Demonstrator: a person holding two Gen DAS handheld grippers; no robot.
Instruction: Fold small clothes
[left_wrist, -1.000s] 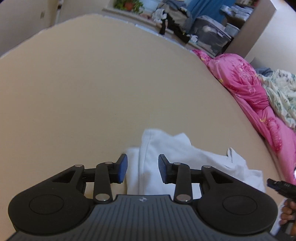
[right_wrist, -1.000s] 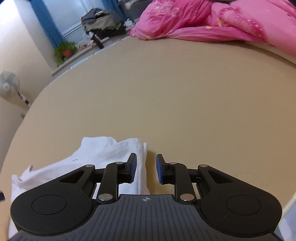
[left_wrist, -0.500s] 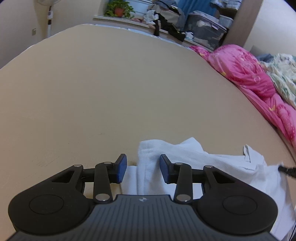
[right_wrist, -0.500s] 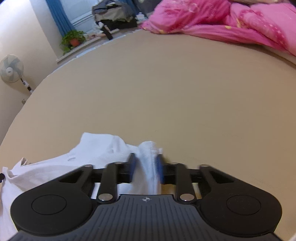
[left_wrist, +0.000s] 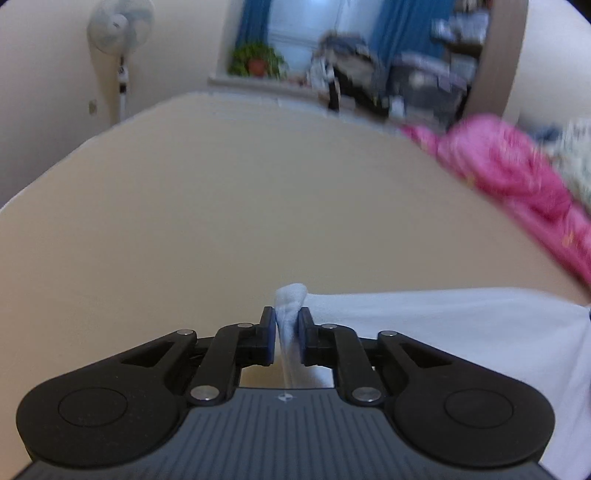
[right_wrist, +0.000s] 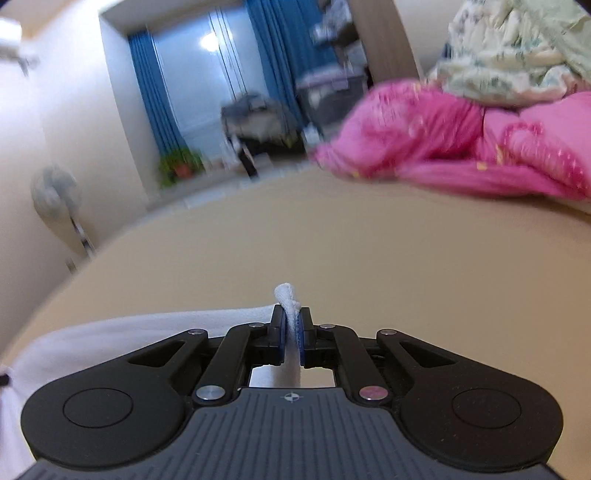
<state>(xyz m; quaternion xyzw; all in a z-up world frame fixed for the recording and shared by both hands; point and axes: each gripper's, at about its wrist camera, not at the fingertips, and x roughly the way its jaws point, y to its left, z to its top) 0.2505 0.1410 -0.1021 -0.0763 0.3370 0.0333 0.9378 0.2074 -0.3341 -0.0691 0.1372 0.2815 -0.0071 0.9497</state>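
A small white garment (left_wrist: 443, 325) hangs stretched between my two grippers above the beige bed surface (left_wrist: 221, 206). My left gripper (left_wrist: 287, 325) is shut on one corner of it, a bunched tip sticking up between the pads. The cloth runs off to the right in the left wrist view. My right gripper (right_wrist: 292, 328) is shut on the other corner, and the white garment (right_wrist: 129, 332) runs off to the left there. The lower part of the garment is hidden below both grippers.
A pink quilt (left_wrist: 517, 181) lies bunched on the right side of the bed, also in the right wrist view (right_wrist: 461, 147), with a pale floral blanket (right_wrist: 517, 55) on it. A standing fan (left_wrist: 118, 44), a potted plant (left_wrist: 255, 61) and clutter stand beyond the far edge.
Both grippers have closed on the garment's corners and lifted it off the bed. The cloth is pulled taut between them. Both cameras have tilted up toward the window.
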